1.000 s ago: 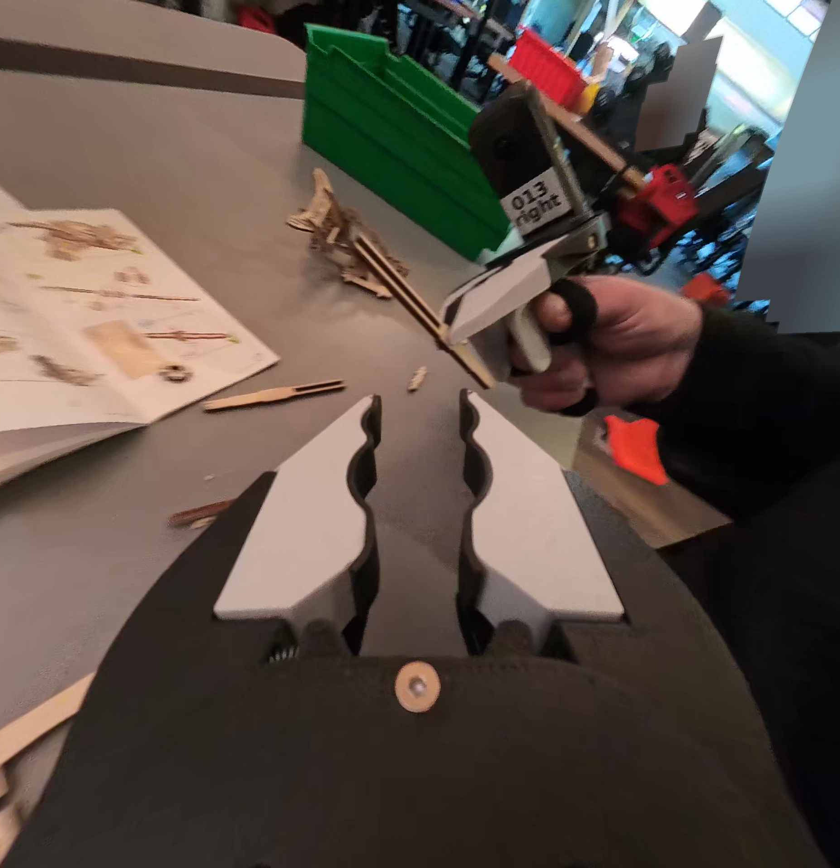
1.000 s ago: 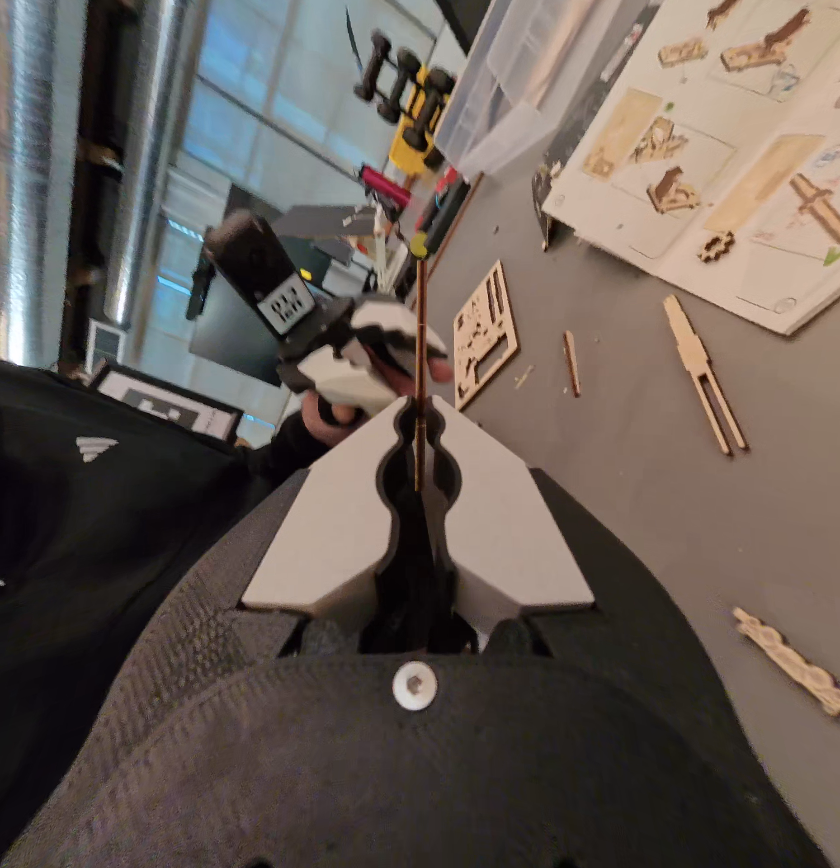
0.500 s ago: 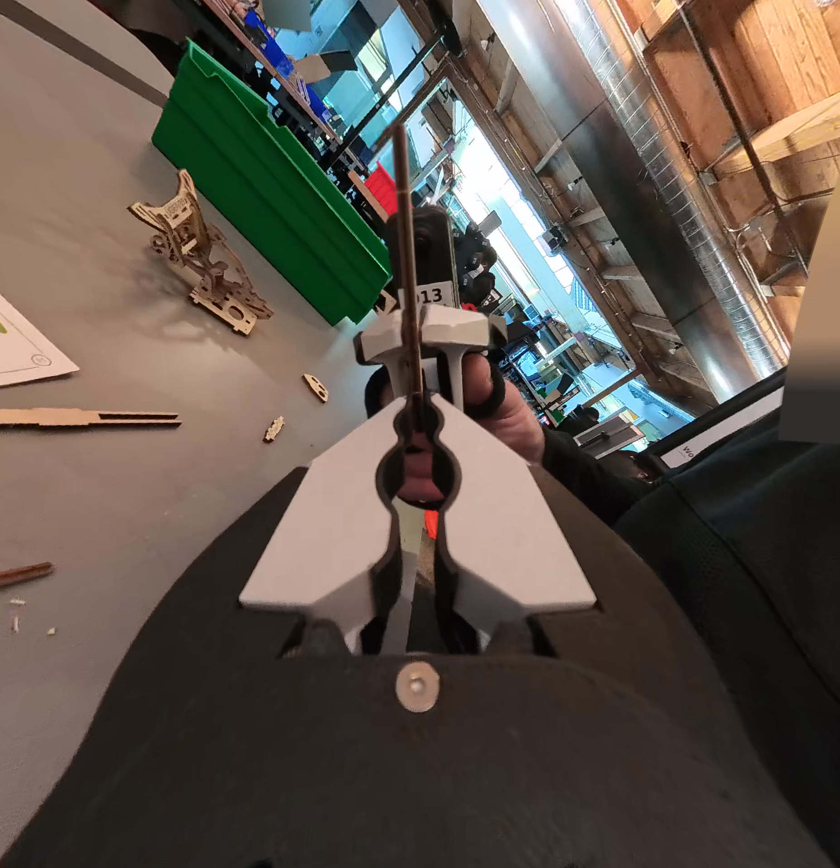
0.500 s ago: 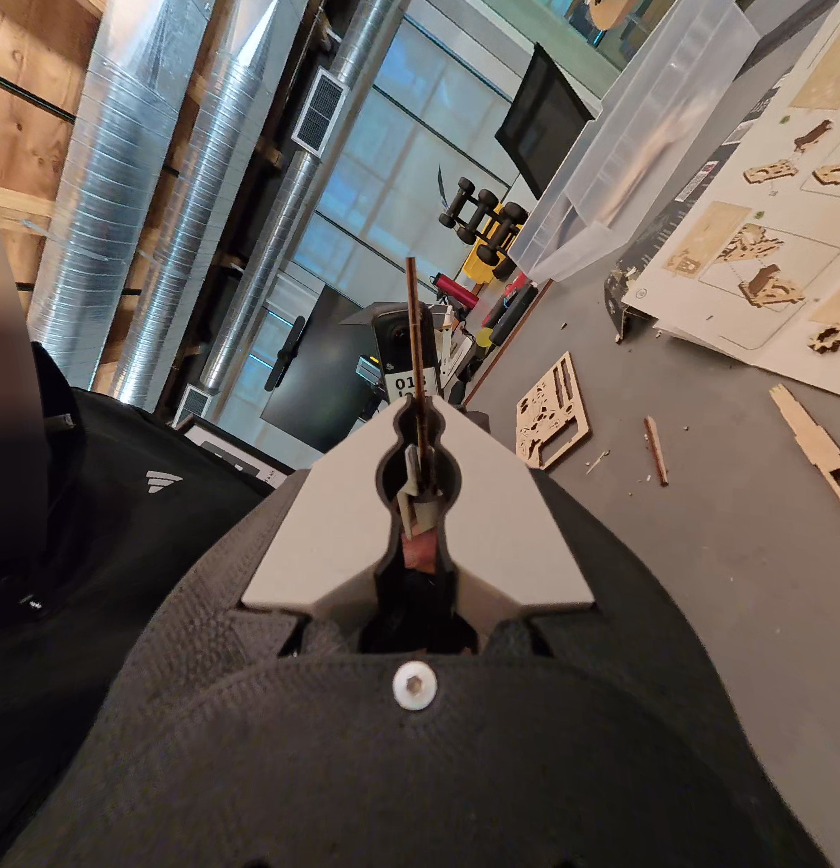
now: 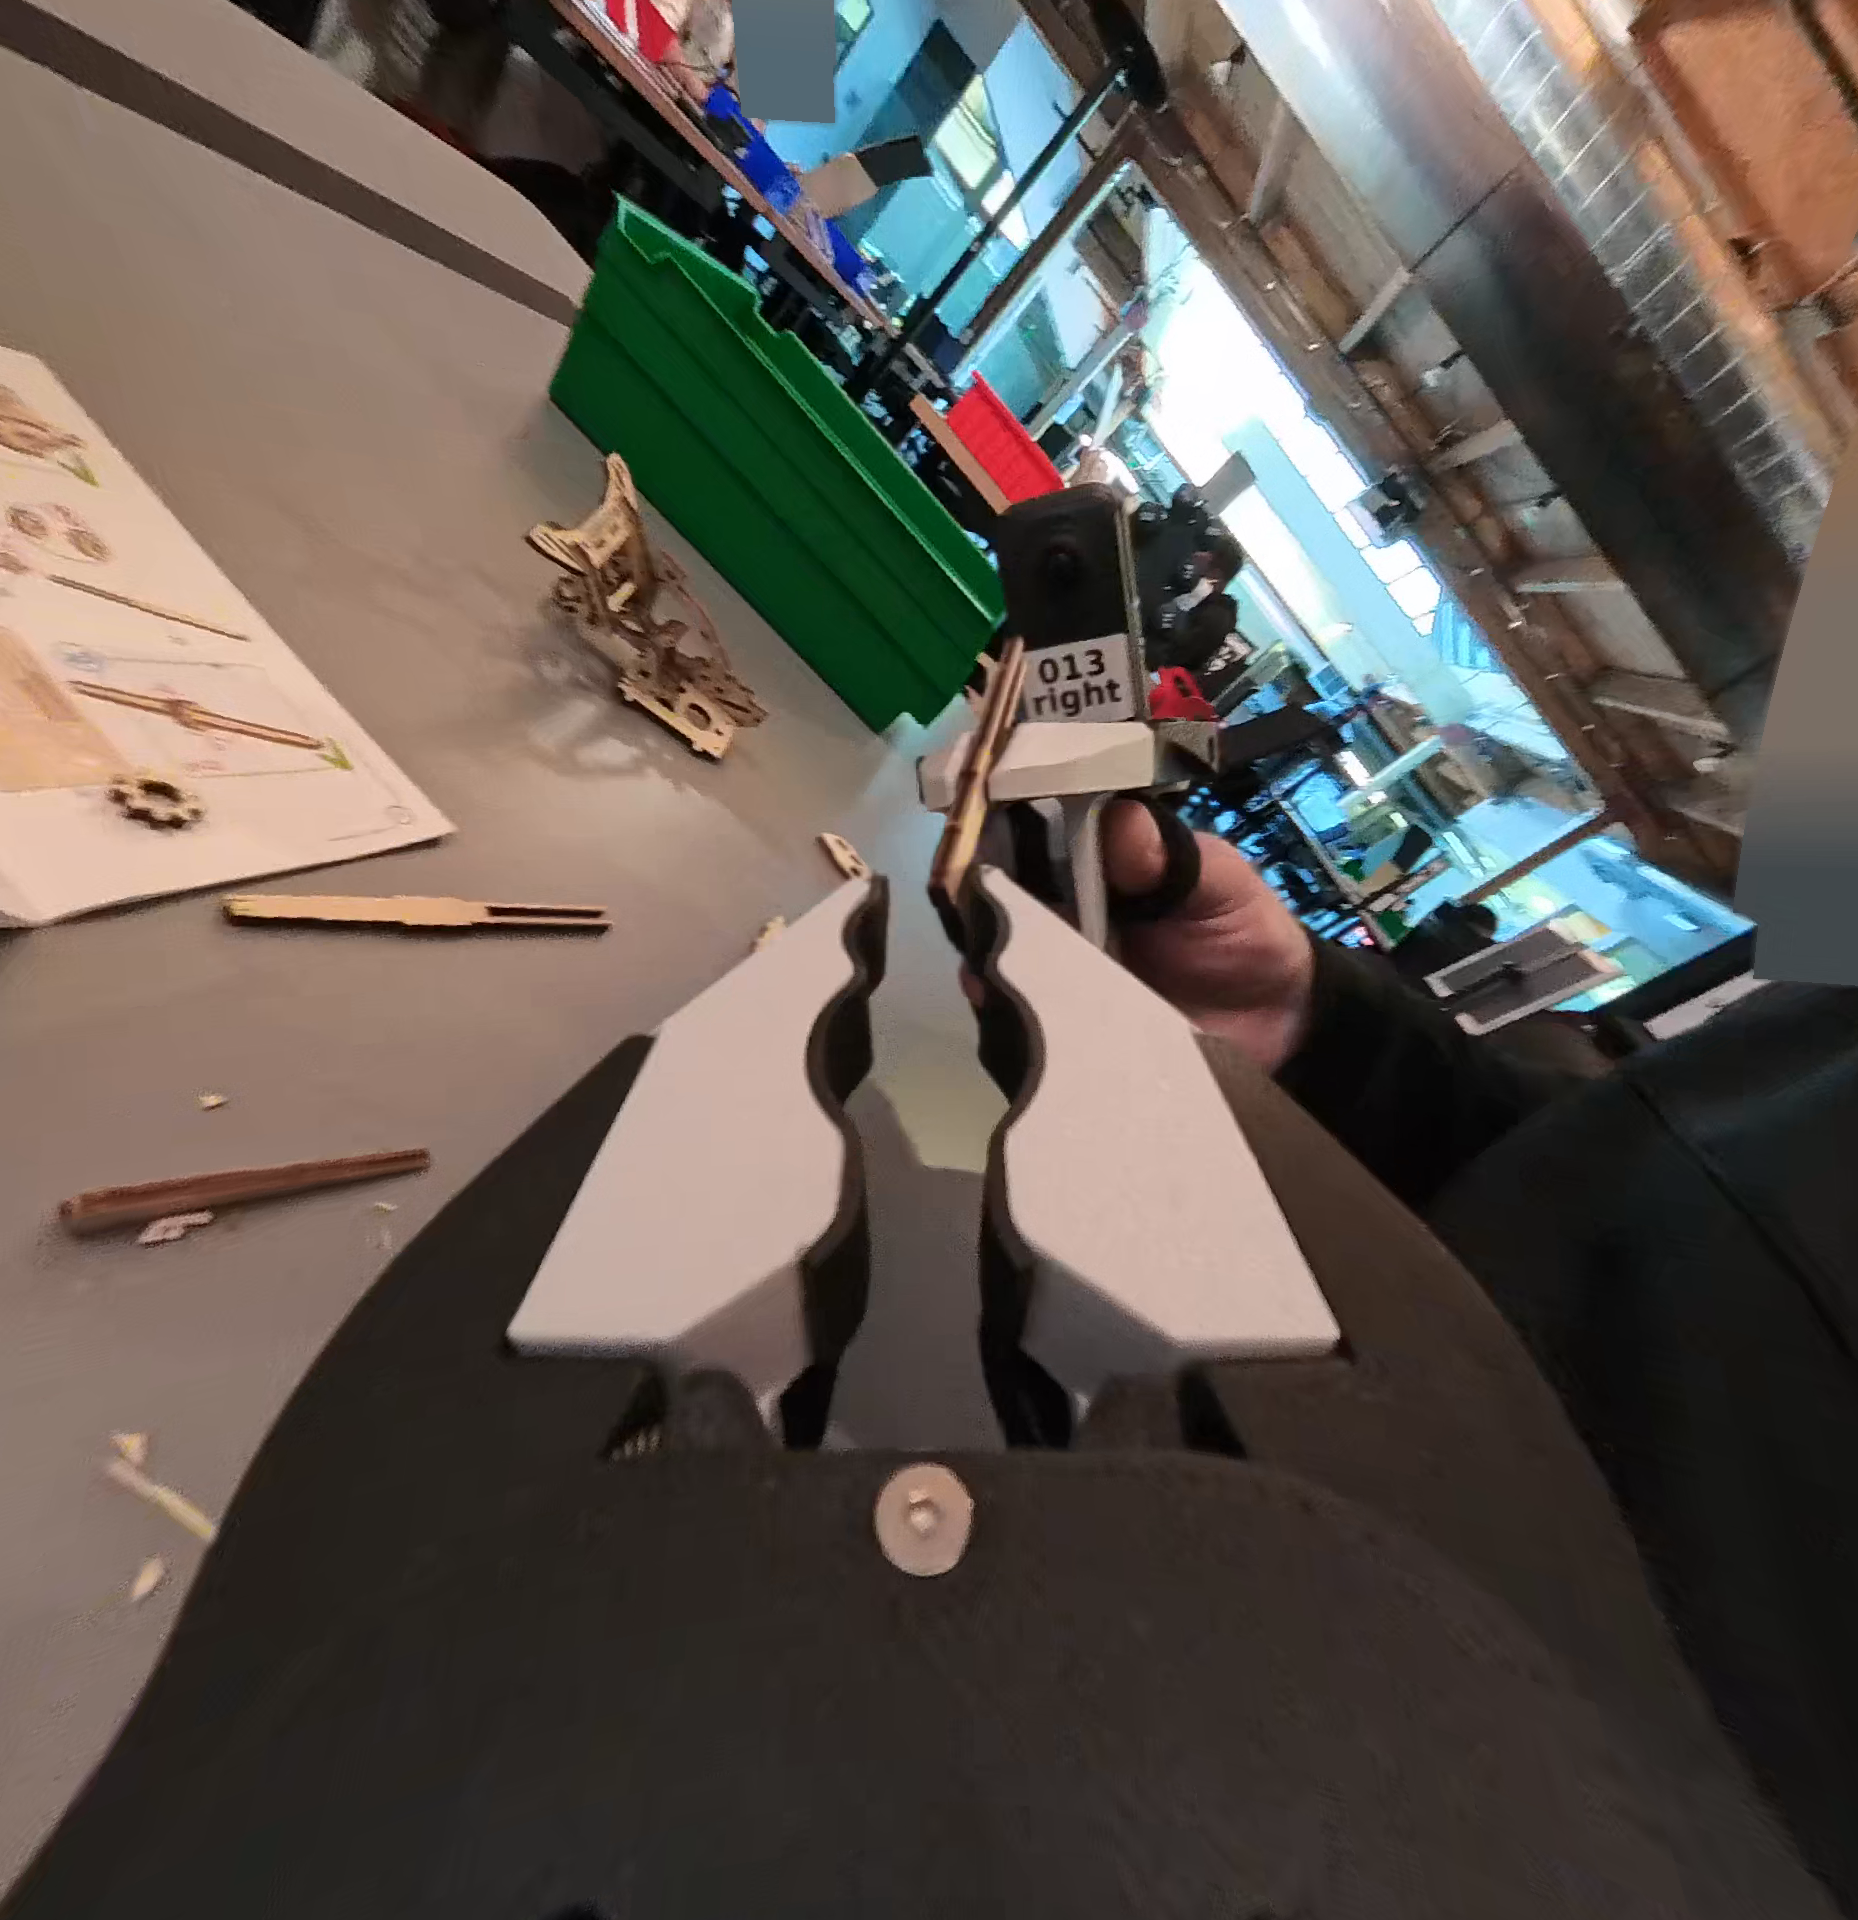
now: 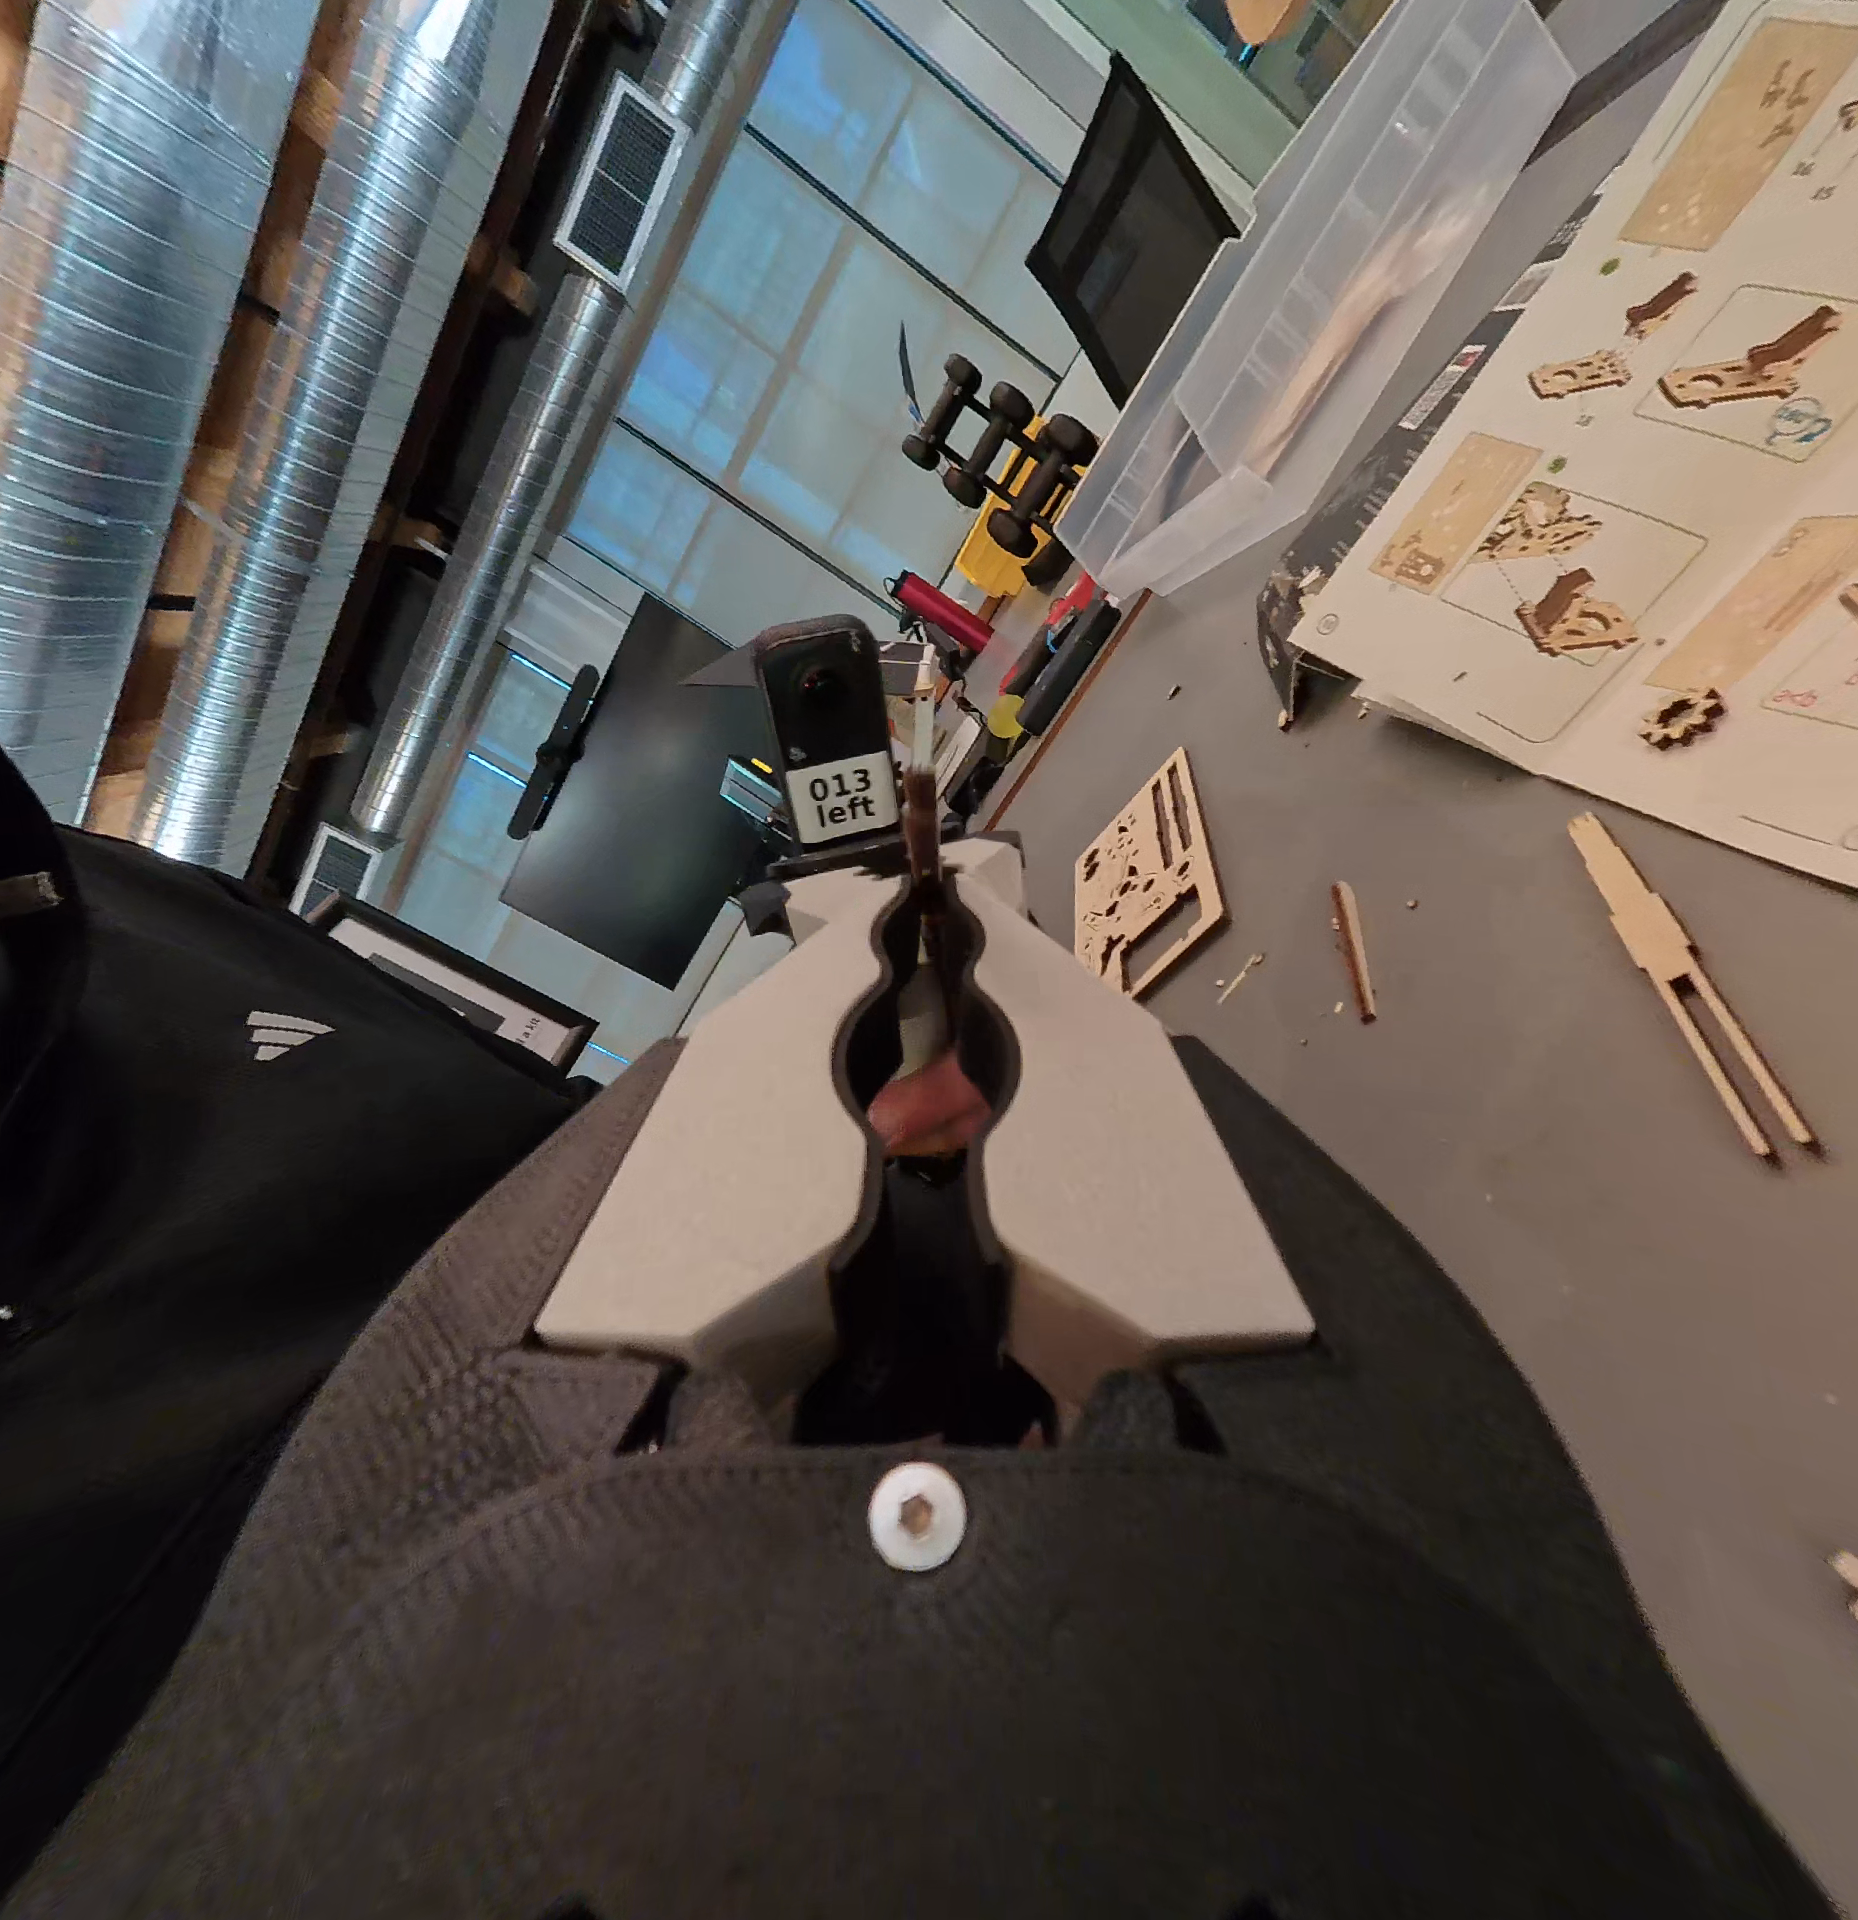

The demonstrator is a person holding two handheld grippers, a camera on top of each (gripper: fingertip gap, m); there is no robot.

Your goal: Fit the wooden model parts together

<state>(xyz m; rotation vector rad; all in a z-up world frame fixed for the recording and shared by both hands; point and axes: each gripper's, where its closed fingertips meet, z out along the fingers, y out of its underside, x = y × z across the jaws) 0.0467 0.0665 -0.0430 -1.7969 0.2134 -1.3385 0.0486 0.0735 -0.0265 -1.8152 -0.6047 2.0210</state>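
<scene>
Right gripper (image 6: 930, 883) around wooden strip (image 6: 923, 831), long axis upward

Wooden strip (image 6: 920, 831) lower end hidden between right tool (image 6: 925, 883) fingers; booklet (image 5: 125, 665) cut off at left edge

two grippers (image 5: 930, 894) (image 6: 930, 883), one green bin (image 5: 759, 488)

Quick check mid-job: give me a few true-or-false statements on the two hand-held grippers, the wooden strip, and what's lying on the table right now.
1. The right hand-held gripper is shut on the wooden strip. True.
2. The left hand-held gripper is clamped on the strip. False: its fingers are apart, with the strip at their tips.
3. A forked wooden piece lies on the table. True.
4. The green bin is on the floor. False: it sits on the table.
</scene>
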